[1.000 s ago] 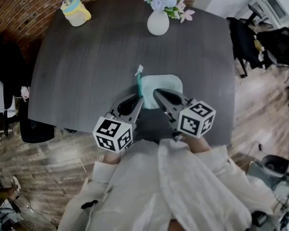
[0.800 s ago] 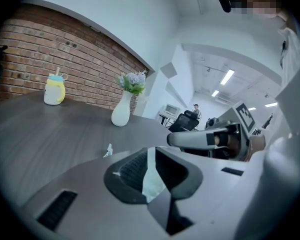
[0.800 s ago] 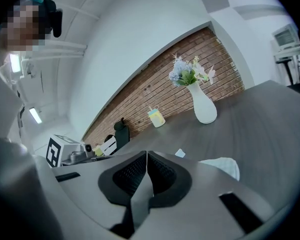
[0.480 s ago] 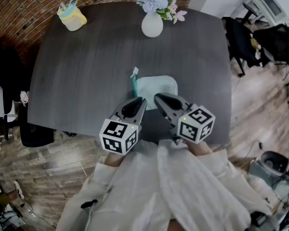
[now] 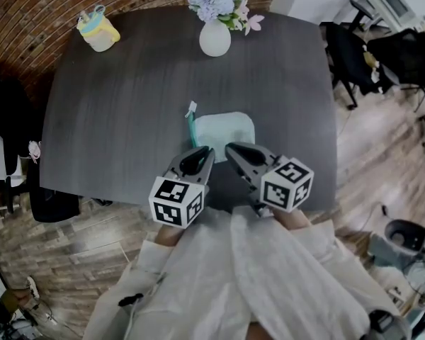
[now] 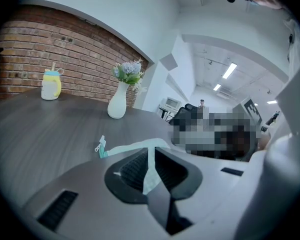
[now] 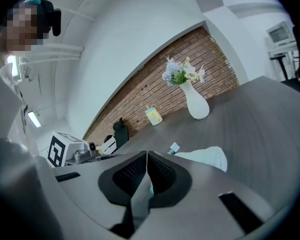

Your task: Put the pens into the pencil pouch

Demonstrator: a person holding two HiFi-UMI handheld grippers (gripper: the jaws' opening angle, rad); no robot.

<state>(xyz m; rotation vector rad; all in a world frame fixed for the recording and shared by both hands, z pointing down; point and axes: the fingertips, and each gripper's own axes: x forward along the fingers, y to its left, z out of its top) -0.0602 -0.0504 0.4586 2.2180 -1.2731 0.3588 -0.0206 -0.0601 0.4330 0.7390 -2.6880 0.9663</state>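
Head view: the pencil pouch [image 5: 227, 127] lies flat and pale on the dark surface [image 5: 127, 105], toward the near edge. Its teal zip runs down the left side, and the zip pull [image 5: 190, 109] sticks out at the far-left corner. No pen shows in any view.

The likely trouble is the cloth itself. It is thin and limp, so a pinch on one edge could slip, or could drag the whole pouch toward the near edge of the surface instead of parting its mouth. The pens would then have no opening to go into.

The left claw [image 6: 151, 154] is at the pouch's near-left corner. Its jaws have just been closing and now stand only a narrow way apart, with pale pouch cloth filling the gap and pinched between the pads. The right claw [image 7: 147, 155] is at the pouch's near edge with its jaws drawn together. A sliver of teal sits low between its pads, too small to say whether it is zip tape or something else.

Farther back, well apart from the pouch, stand a white vase [image 5: 214, 40] of flowers and a yellow cup [image 5: 98, 32] by the brick wall
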